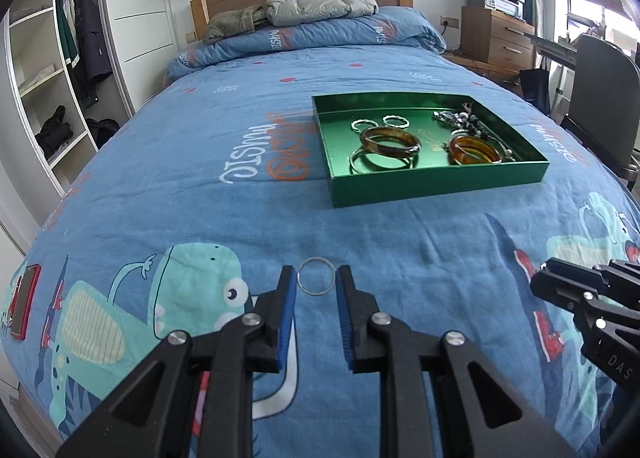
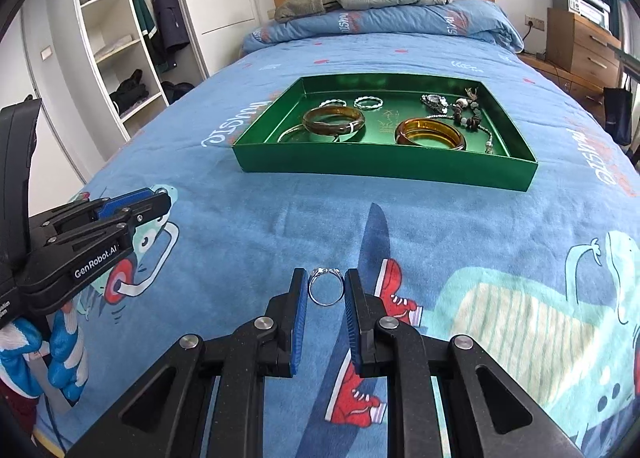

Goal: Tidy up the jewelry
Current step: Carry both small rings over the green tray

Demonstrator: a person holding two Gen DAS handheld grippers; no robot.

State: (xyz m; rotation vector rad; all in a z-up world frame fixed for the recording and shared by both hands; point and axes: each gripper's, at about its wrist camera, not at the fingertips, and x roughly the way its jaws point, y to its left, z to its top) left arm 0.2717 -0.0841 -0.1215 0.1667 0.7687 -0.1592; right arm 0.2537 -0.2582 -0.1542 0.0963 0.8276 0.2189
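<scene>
A green tray (image 1: 436,188) (image 2: 384,168) lies on the blue bedspread and holds amber bangles (image 1: 390,142) (image 2: 430,133), silver rings and bangles, and a beaded chain (image 2: 466,108). My left gripper (image 1: 316,277) has its blue-padded fingers on both sides of a thin plain silver ring (image 1: 316,276). My right gripper (image 2: 326,286) has its fingers on both sides of a silver ring with a small setting (image 2: 326,286). Both rings stand upright between the pads, level with the fingertips, just above or on the bedspread.
The bed's pillow end carries a folded duvet and grey jackets (image 1: 320,4). An open wardrobe (image 1: 52,70) stands at the left, a wooden drawer unit (image 1: 496,34) and a chair (image 1: 600,98) at the right. A red phone (image 1: 25,300) lies near the bed's left edge.
</scene>
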